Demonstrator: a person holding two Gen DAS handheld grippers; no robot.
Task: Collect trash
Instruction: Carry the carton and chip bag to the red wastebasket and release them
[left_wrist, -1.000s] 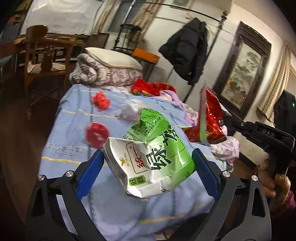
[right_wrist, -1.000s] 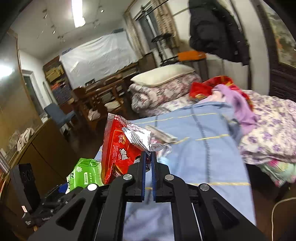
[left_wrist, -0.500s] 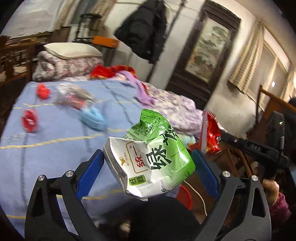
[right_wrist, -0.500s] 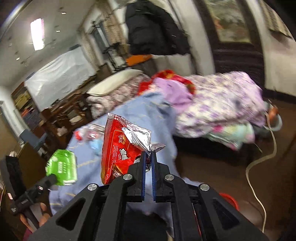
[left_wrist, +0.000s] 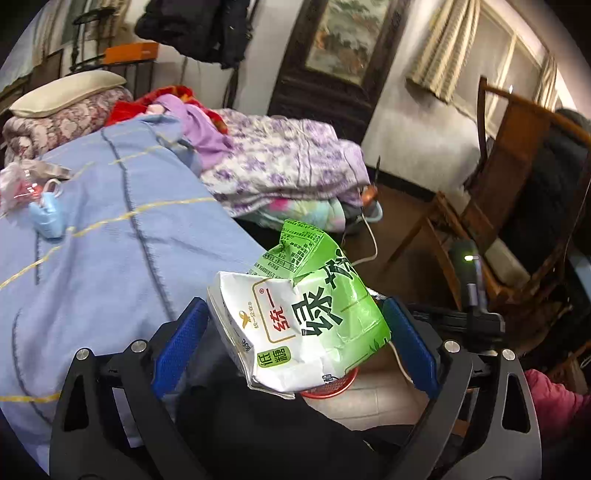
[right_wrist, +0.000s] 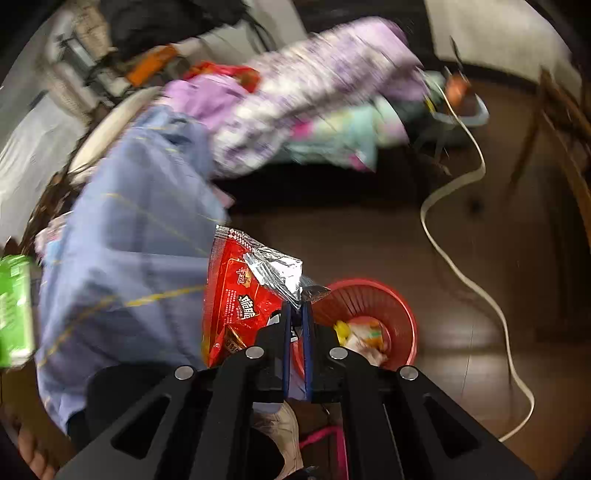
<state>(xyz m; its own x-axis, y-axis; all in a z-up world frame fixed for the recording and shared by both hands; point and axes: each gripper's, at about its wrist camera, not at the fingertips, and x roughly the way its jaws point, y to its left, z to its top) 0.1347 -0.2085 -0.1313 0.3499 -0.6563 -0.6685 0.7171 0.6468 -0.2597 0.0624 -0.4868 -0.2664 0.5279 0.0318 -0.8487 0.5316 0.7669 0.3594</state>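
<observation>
My left gripper (left_wrist: 295, 332) is shut on a crumpled green and white drink carton (left_wrist: 306, 314), held between its blue pads (left_wrist: 177, 347) in the air beside the bed. The same carton (right_wrist: 14, 306) shows at the left edge of the right wrist view. My right gripper (right_wrist: 297, 314) points steeply down, shut on the silver torn edge of a red snack wrapper (right_wrist: 236, 295). A red mesh trash bin (right_wrist: 402, 317) with some rubbish inside stands on the floor just beyond and right of those fingertips. Its rim (left_wrist: 332, 386) peeks out under the carton.
A bed with a blue blanket (left_wrist: 110, 240) carries a light blue item (left_wrist: 48, 218) and a clear wrapper (left_wrist: 18, 184). Purple floral bedding (left_wrist: 280, 162) is piled at its end. A white cable (right_wrist: 461, 273) snakes over the dark floor. A wooden chair (left_wrist: 509, 177) stands at right.
Both grippers swung away from the bed top toward the floor, keeping their loads. The right one dropped and tipped down, and the red bin has come into view beneath it.
</observation>
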